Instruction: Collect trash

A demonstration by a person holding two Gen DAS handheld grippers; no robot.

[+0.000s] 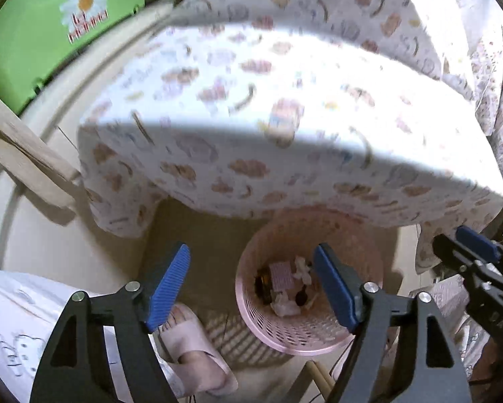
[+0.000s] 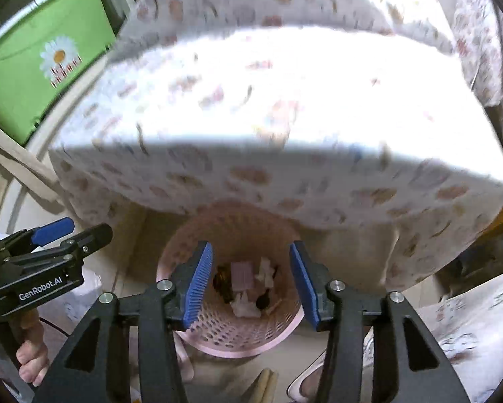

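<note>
Hovering over the pink basket [image 2: 238,332], the right gripper [image 2: 251,278] hangs with jaws wide and empty, apparently lined up for a drop. Trash [image 2: 248,285] sits at the basket's bottom. Just beside the basket, the left gripper [image 1: 251,285] gapes wide too, holding nothing. Above the basket, a patterned tablecloth [image 1: 251,117] overhangs.

Bench [image 1: 285,107] covered with a white cloth [image 1: 244,168] printed with small cartoon patterns, draped over the near edge; top is overexposed and blurred, nothing discernible on it. Floor [image 1: 197,235] below is beige. Pink perforated basket [image 1: 285,332] stands on the floor just under the bench edge, with crumpled paper scraps [image 1: 285,305] and a pink card [image 1: 281,275] inside. A slippered foot [image 1: 191,346] rests on the floor beside the basket.
</note>
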